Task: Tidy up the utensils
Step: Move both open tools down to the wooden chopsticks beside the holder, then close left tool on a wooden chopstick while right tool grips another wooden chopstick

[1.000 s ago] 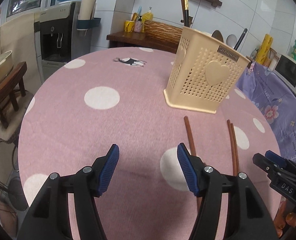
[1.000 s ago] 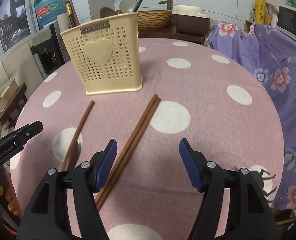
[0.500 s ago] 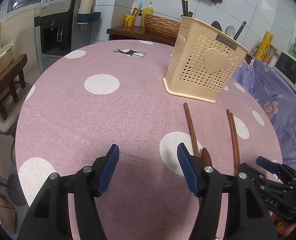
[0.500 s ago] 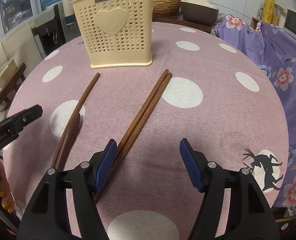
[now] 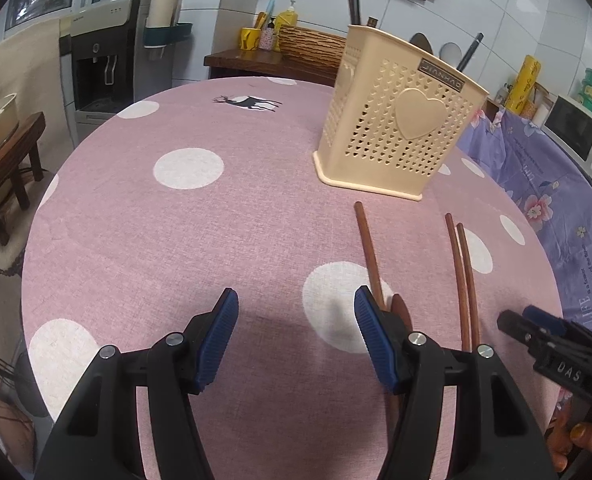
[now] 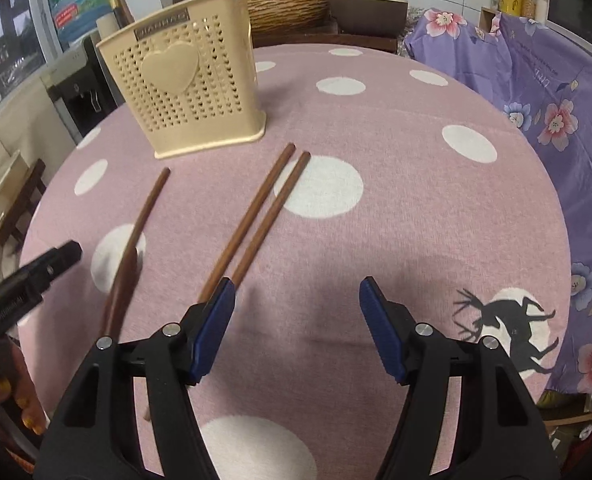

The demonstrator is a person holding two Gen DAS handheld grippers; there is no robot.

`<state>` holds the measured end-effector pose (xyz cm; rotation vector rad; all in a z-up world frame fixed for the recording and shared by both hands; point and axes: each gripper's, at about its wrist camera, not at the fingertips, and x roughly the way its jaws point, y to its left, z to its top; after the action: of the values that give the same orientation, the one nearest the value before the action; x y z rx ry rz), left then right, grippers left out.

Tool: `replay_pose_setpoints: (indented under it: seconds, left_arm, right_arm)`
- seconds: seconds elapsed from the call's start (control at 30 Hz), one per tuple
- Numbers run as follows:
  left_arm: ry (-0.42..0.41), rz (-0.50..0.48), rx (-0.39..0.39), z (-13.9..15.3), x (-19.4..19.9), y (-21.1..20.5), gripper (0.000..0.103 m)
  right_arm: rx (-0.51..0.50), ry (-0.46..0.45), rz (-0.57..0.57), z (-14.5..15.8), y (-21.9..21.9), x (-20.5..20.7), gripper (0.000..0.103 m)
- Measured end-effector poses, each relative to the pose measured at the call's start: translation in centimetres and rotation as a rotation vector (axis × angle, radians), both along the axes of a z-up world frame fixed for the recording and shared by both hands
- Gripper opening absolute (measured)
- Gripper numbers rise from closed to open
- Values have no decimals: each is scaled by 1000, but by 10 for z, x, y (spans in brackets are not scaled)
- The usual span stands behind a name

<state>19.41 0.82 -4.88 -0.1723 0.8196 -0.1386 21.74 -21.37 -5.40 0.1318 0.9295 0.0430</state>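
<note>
Your cream perforated utensil holder [image 5: 400,120] stands upright on the pink dotted bench [image 5: 175,240]; its inside cannot be seen from either wrist view, and the dark handles above its rim may stand behind it rather than in it. Your left claw [image 5: 296,336] is spread wide and holds nothing. Your right claw [image 6: 296,324] is likewise wide and empty. The wooden spoon [image 6: 135,240] lies flat on the bench in front of the holder, its bowl end partly hidden behind the left claw's right finger in the left view. The pair of chopsticks [image 6: 255,220] lies side by side, just right of the spoon, with near ends running under the right claw's left finger [image 6: 211,328]; those ends are cut off from sight.
</note>
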Motion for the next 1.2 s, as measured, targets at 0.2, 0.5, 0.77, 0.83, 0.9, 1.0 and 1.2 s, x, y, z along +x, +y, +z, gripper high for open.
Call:
replay_pose_setpoints:
  seconds: [0.2,0.5,0.77,0.83,0.9,1.0,1.2]
  left_arm:
    - [39,-48,0,2,22,-13,53]
    - [106,-132,53,-2,67,-53,37]
    - [115,-138,169,-8,79,-62,12]
    - [114,-143,164,-8,79,-58,10]
    - [115,-143,154,-8,79,-57,10]
    - [115,-141,154,-8,80,-57,10]
    - [109,-142,145,-9,81,-57,10]
  right_arm:
    - [22,-9,-26,3,1,12,66]
    - [13,-16,-41,4,-3,8,66]
    - [32,-10,-59,5,-10,19,65]
    - [50,-2,-58,5,-8,26,63]
    - [52,5,-61,5,-6,37,60]
    - [41,23,-79,1,-3,54,50]
    - [30,65,-128,-11,-2,78,38]
